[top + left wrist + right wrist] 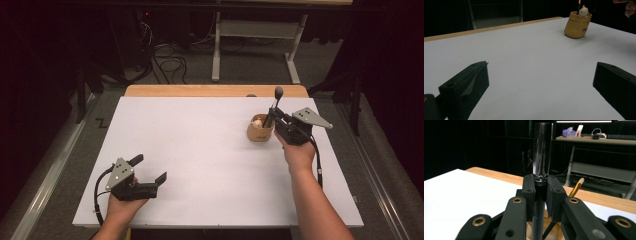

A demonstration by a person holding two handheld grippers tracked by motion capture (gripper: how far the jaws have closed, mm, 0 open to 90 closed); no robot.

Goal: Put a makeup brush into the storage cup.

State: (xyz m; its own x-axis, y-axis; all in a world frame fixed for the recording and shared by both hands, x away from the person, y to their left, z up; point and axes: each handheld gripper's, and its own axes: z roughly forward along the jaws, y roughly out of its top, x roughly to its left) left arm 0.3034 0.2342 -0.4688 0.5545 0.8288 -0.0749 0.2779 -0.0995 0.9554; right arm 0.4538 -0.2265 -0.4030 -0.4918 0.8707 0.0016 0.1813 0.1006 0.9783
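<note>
A tan cup (260, 132) stands on the white table top (200, 165) at the right, with a small white figure (583, 11) poking out of it. My right gripper (274, 118) hovers at the cup's right rim, shut on an upright pen (277, 99). In the right gripper view the pen (541, 152) shows a dark barrel and a shiny silver top, pinched between the pads of the right gripper (541, 192). A yellow pencil (576, 188) leans out behind. My left gripper (149, 168) rests at the near left, open with nothing between its fingers (466, 87).
A wooden table edge (200, 90) borders the white top at the back. Beyond it on the floor are a grey desk frame (255, 45) and cables (167, 62). Between the two grippers lies a wide stretch of bare white surface.
</note>
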